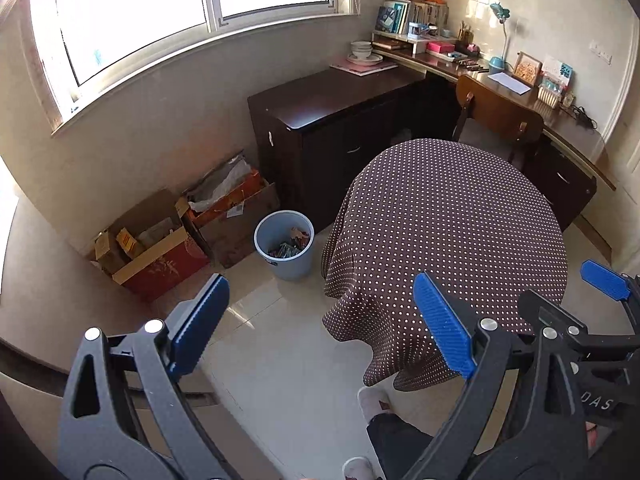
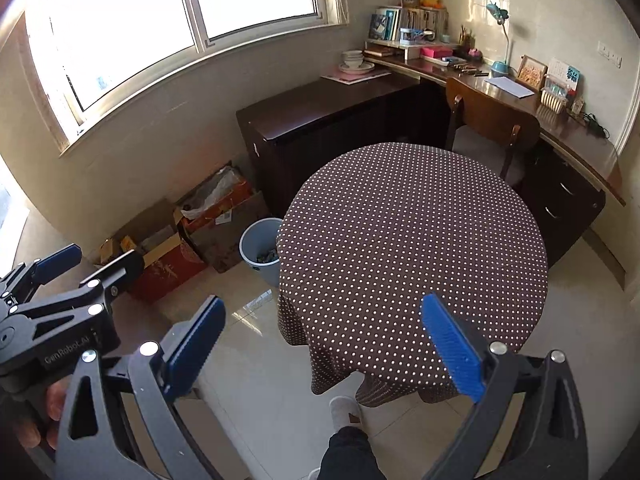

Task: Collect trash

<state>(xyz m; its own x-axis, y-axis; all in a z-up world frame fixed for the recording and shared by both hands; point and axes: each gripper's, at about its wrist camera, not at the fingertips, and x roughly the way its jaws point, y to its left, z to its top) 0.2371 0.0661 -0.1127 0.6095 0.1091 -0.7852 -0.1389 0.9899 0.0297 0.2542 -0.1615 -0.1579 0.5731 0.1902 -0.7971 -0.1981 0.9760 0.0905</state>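
Overhead, both cameras look down on a round table (image 1: 448,216) draped in a brown cloth with white dots, filling the middle of each view. Behind it, toward 12 o'clock, a dark wooden cabinet (image 1: 328,120) stands against the wall under the window (image 1: 160,12), and a long desk (image 1: 520,92) with a chair (image 1: 496,116) runs off toward 2 o'clock. At about 9 o'clock from the table, open cardboard boxes (image 1: 160,240) sit along the wall.

Between the boxes and the hanging cloth stands a pale blue bin (image 1: 285,244), upright on the tiled floor (image 1: 280,360); in the left wrist view, colourful wrappers (image 1: 290,246) lie in its bottom. In the right wrist view the cloth hides part of the bin's rim.

Nearer the person, the left gripper (image 1: 320,320) is held above the floor at the table's 7 o'clock edge, its blue pads spread wide with nothing between them. The right gripper (image 2: 328,340) hovers over the near edge of the table, likewise wide apart and gripping nothing. Each claw appears at the edge of the other's view. A white slipper (image 2: 344,408) shows at 6 o'clock beneath the cloth.
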